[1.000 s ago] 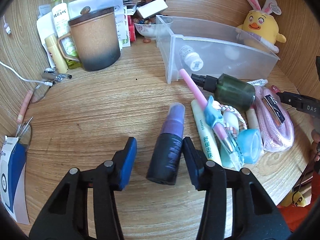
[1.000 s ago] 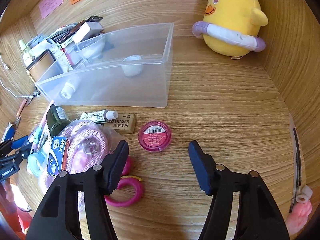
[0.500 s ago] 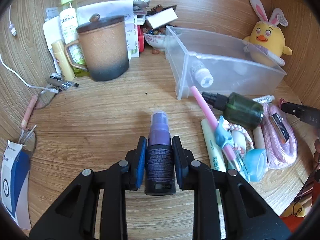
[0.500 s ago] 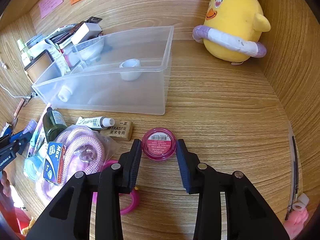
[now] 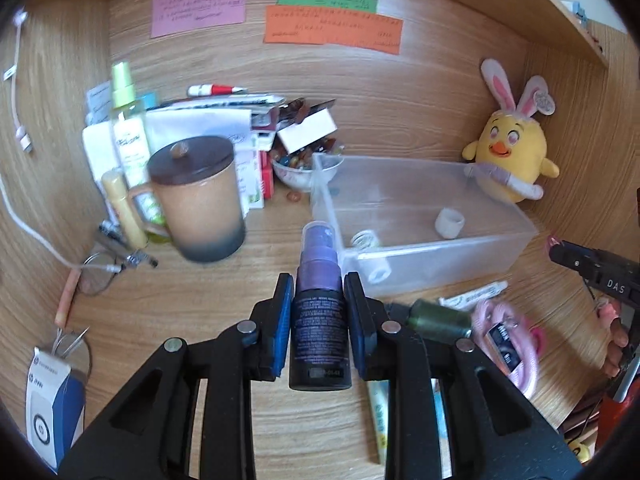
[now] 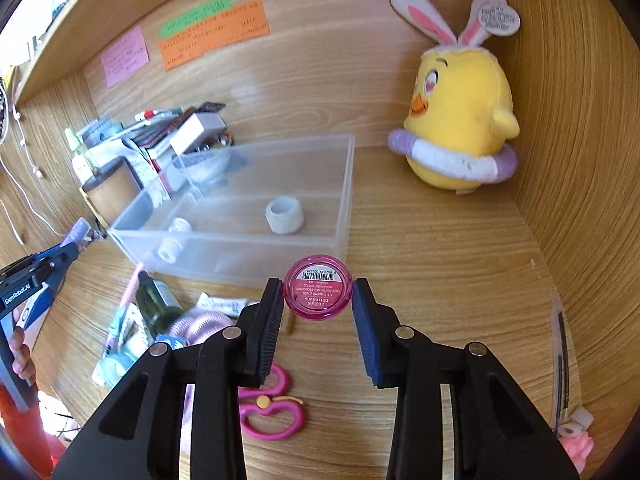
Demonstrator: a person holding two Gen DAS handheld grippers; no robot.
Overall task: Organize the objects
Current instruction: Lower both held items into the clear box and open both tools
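Observation:
My left gripper point(image 5: 319, 292) is shut on a dark purple spray bottle point(image 5: 319, 320) and holds it above the desk, its cap pointing toward the clear plastic bin point(image 5: 492, 236). My right gripper point(image 6: 318, 292) is shut on a round pink jar point(image 6: 318, 293) and holds it lifted just in front of the bin point(image 6: 344, 184). The bin holds a white cap point(image 6: 283, 215) and small white bottles point(image 6: 179, 225). A green bottle point(image 6: 158, 304), pink rope point(image 5: 516, 344), tubes and pink scissors point(image 6: 272, 408) lie on the desk below.
A lidded brown mug point(image 5: 200, 204) stands at the left with bottles, papers and a bowl of beads point(image 5: 300, 168) behind it. A yellow plush chick point(image 6: 456, 120) sits in the back right corner. Glasses point(image 5: 96, 276) and a cable lie at the far left.
Both grippers closed on their objects and lifted them off the desk. The purple bottle and the pink jar now hang higher, nearer the bin.

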